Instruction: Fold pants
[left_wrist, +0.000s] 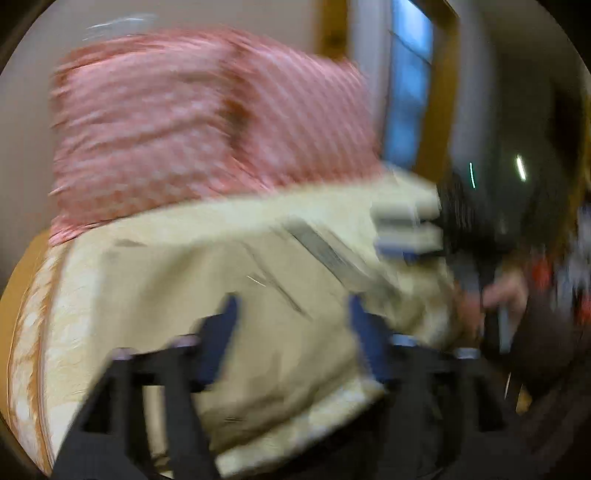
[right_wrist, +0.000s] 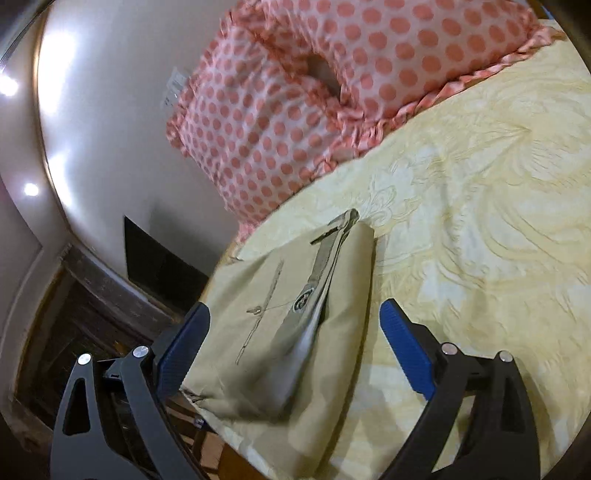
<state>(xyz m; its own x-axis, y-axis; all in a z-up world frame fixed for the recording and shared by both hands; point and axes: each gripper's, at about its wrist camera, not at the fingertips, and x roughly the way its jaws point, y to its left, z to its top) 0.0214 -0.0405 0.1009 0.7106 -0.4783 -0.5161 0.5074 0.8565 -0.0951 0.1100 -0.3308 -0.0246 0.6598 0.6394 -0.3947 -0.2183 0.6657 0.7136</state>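
Beige pants (right_wrist: 295, 306) lie folded into a compact stack on the yellow patterned bedspread (right_wrist: 480, 206), near the bed's left edge. My right gripper (right_wrist: 295, 325) is open, its blue pads on either side of the stack's near end, not touching it. The left wrist view is motion-blurred: the pants (left_wrist: 266, 314) fill its lower middle, and my left gripper (left_wrist: 291, 317) is open just above them. The right gripper (left_wrist: 410, 225) shows blurred at the pants' far right end there.
Pink polka-dot pillows (right_wrist: 314, 92) lean at the head of the bed against a white wall; they show blurred in the left wrist view (left_wrist: 184, 129). Dark wooden floor (right_wrist: 92, 314) lies beyond the bed's left edge. A window (left_wrist: 410, 92) is at the back.
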